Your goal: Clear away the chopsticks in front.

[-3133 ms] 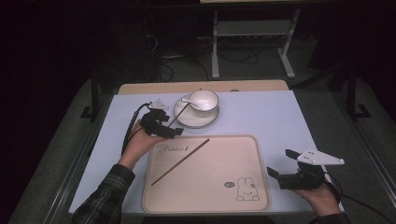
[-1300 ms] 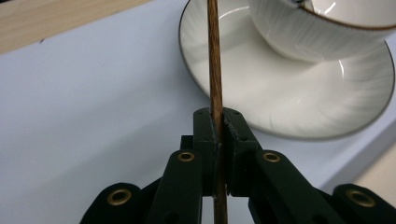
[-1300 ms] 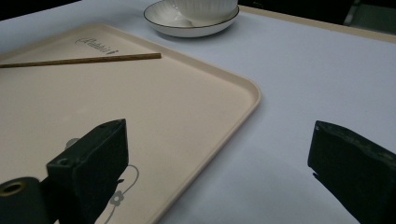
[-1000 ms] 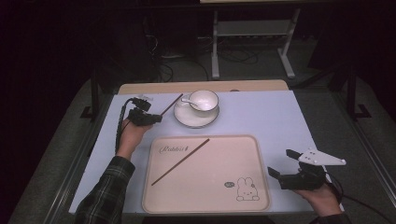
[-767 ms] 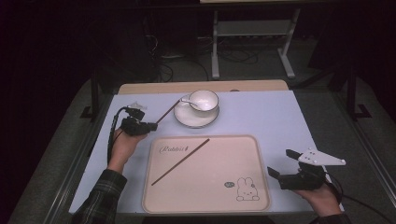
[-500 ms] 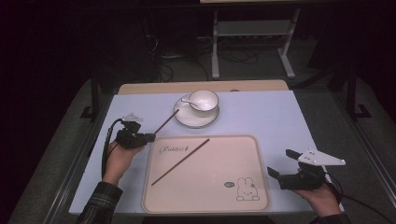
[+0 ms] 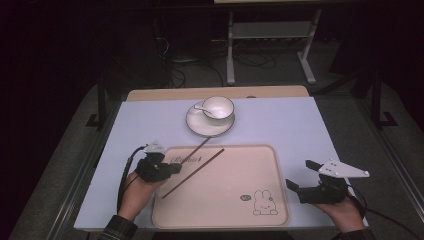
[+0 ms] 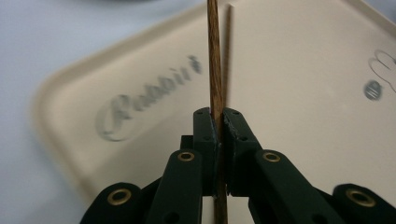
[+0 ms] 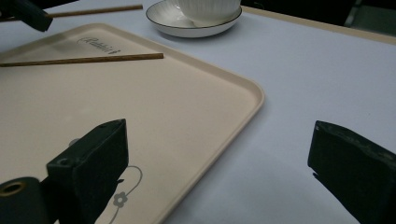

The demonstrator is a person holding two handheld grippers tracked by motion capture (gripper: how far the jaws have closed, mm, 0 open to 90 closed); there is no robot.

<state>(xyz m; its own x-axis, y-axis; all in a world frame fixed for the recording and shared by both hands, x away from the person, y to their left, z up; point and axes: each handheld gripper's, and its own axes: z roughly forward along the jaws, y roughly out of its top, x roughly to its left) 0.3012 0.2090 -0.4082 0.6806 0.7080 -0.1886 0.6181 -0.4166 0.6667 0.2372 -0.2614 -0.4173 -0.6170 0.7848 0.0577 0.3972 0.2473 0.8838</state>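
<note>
Chopstick number two is the thing in hand: it is pinched between the closed jaws of the left gripper and hangs over the upper left corner of the cream tray, its far tip pointing toward the saucer. Its mate, the other chopstick, already lies slantwise on the tray, so I judge the work about half done; what is left is to lay the held stick down on the tray, likely beside the first, and let go. The left jaws are shut tight on the stick with no gap showing around it. The right gripper rests at the tray's right edge over the table, jaws spread wide, holding and touching nothing. A cup sits on the saucer behind the tray.
</note>
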